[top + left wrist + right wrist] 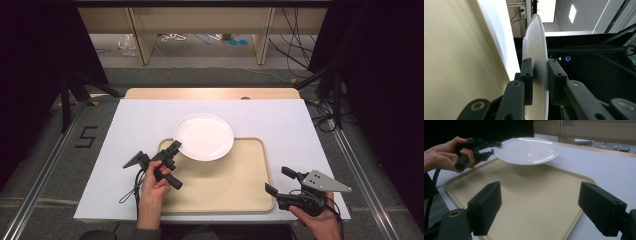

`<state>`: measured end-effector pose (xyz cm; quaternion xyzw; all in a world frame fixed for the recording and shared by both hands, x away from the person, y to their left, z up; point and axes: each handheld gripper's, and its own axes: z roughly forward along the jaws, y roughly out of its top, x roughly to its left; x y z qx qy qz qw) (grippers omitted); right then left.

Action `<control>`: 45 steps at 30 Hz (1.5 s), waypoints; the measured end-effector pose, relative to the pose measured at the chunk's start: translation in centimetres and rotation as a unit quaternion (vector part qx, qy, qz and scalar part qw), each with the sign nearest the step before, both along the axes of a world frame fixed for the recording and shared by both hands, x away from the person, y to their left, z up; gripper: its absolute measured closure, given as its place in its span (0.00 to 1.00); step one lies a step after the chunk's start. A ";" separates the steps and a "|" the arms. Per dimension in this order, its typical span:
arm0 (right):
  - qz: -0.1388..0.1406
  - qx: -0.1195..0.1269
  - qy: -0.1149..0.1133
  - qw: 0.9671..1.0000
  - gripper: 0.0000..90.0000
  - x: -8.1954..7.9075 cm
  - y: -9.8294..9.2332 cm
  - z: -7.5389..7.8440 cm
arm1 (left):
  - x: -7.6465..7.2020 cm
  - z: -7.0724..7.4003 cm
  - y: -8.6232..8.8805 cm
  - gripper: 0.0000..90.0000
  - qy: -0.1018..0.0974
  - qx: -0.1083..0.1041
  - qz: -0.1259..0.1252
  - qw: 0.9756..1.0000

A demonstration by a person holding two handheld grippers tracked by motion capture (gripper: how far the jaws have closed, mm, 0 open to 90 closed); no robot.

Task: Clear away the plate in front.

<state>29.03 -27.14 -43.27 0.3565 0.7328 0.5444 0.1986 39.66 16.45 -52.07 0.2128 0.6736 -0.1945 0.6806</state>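
A white plate hangs just above the far edge of the beige tray. My left gripper is shut on the plate's left rim. In the left gripper view the plate stands edge-on, its rim clamped between my two black pads. In the right gripper view the plate floats clear of the tray, with the left gripper on its rim. My right gripper sits open at the tray's near right corner, nothing between its fingers.
The tray lies on a white board that covers a wooden table. Black stands and cables flank the table. Shelving legs and loose cables lie on the floor behind.
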 end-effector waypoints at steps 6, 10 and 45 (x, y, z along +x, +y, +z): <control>0.001 -0.004 0.004 1.000 0.22 0.0 0.0 0.0 | -1.9 0.2 0.4 0.84 -0.009 -0.004 0.002 1.000; -0.001 -0.004 0.004 1.000 0.22 0.0 -0.1 0.0 | -2.9 0.2 0.5 0.84 -0.014 -0.008 0.001 1.000; 0.011 -0.009 0.005 1.000 0.23 0.1 0.1 -0.1 | -7.7 -0.6 -1.1 0.87 0.002 0.167 -0.017 0.986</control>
